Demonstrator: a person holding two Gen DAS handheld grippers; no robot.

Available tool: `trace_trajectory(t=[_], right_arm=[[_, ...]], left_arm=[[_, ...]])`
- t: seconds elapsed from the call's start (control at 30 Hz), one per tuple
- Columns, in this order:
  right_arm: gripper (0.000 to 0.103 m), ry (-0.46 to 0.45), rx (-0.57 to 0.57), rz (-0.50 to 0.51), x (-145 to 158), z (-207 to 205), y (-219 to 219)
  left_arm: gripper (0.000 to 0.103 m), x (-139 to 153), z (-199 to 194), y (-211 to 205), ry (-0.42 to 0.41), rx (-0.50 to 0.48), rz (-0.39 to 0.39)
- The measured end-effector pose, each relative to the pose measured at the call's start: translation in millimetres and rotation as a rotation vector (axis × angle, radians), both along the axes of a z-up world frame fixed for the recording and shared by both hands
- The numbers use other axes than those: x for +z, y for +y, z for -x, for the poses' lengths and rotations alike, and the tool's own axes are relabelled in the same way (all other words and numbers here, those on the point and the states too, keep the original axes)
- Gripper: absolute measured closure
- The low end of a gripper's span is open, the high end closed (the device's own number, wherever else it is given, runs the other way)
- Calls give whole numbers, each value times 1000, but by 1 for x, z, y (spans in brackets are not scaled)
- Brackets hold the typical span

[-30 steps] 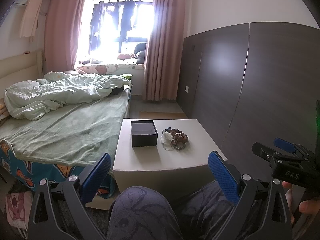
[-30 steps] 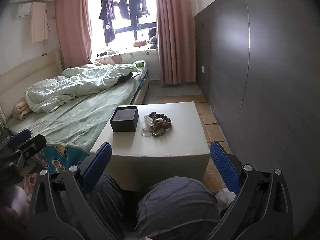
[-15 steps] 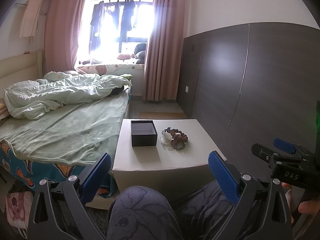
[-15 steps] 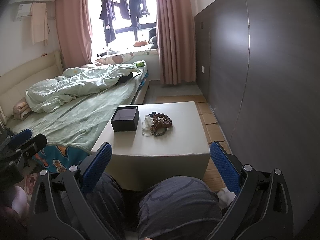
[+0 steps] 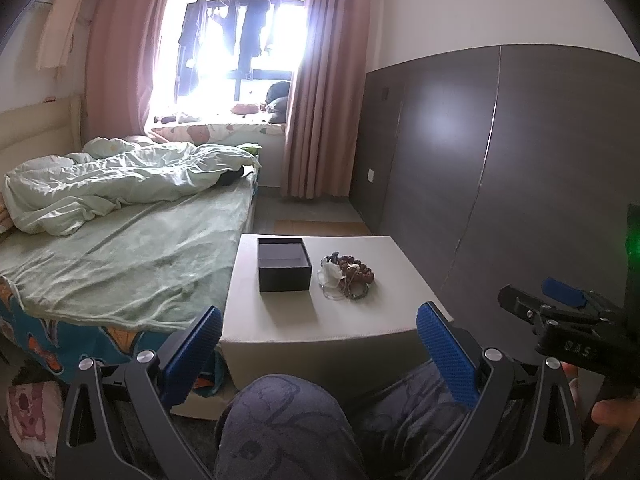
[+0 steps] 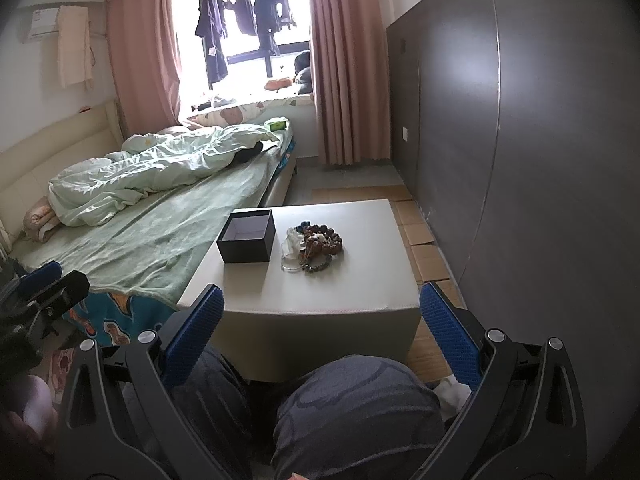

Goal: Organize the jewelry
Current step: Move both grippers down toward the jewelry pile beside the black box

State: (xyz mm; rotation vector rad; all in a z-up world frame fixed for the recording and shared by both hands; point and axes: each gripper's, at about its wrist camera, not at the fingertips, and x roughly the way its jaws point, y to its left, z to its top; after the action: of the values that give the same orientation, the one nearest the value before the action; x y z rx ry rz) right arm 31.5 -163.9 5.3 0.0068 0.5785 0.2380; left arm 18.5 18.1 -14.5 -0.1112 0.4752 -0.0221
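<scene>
Both claws, left gripper [image 5: 318, 334] and right gripper [image 6: 320, 316], gape wide; tangled bead jewelry pile [image 6: 314, 246] sits just right of open black square cardboard box [image 6: 247, 241].

Only one marking is legible to me: in the left wrist view, pale letters "DAS" on the black body of the right gripper [image 5: 560, 300], printed upside down from this angle. I can read no text on the black box [image 5: 284, 265] or anywhere in the right wrist view.
</scene>
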Motion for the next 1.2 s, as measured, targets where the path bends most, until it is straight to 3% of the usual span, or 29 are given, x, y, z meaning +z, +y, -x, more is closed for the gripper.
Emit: trace_trajectory(t=[0.4, 0.57, 0.73, 1.2], right_arm=[[6, 45, -36, -37, -13, -47, -13], [27, 100, -39, -70, -24, -75, -19], [39, 168, -48, -124, -40, -105, -27], [47, 354, -63, -332, -78, -205, -49]], left_arm=[[9, -19, -54, 8, 47, -43, 53], [16, -28, -84, 9, 82, -71, 74], [23, -39, -119, 10, 123, -96, 103], [43, -70, -232, 9, 247, -159, 196]])
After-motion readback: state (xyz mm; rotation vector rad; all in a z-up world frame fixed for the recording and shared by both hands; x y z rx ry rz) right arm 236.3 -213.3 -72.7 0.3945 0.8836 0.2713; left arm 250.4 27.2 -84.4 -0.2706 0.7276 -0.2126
